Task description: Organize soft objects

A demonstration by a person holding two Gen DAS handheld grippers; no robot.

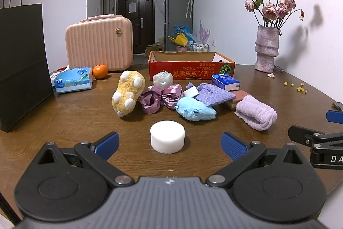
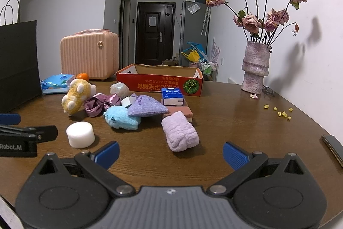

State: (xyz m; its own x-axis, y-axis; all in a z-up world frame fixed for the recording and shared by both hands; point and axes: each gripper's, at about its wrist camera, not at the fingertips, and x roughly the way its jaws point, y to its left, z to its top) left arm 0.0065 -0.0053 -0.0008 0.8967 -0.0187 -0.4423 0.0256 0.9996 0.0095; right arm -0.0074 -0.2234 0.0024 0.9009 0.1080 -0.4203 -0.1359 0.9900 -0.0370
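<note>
A heap of soft things lies mid-table: a yellow plush (image 1: 127, 94) (image 2: 76, 96), a purple satin scrunchie (image 1: 160, 98) (image 2: 100, 102), a blue plush (image 1: 195, 111) (image 2: 121, 117), a lilac pouch (image 1: 214, 92) (image 2: 146, 108), a rolled lilac towel (image 1: 256, 112) (image 2: 180, 134) and a white foam cylinder (image 1: 167, 136) (image 2: 80, 134). My left gripper (image 1: 170, 145) is open just short of the foam cylinder, which sits centred ahead of its fingers. My right gripper (image 2: 171, 155) is open, with the towel roll just beyond its fingers. An open red cardboard box (image 1: 190, 67) (image 2: 159, 81) stands behind the heap.
A black paper bag (image 1: 21, 63) stands at the left, with a tissue pack (image 1: 72, 79), an orange (image 1: 100, 71) and a pink case (image 1: 99, 44) behind. A vase of dried roses (image 1: 267, 48) (image 2: 255, 65) is at the right. Yellow crumbs (image 2: 282, 113) and a dark phone (image 2: 333, 147) lie near the right edge.
</note>
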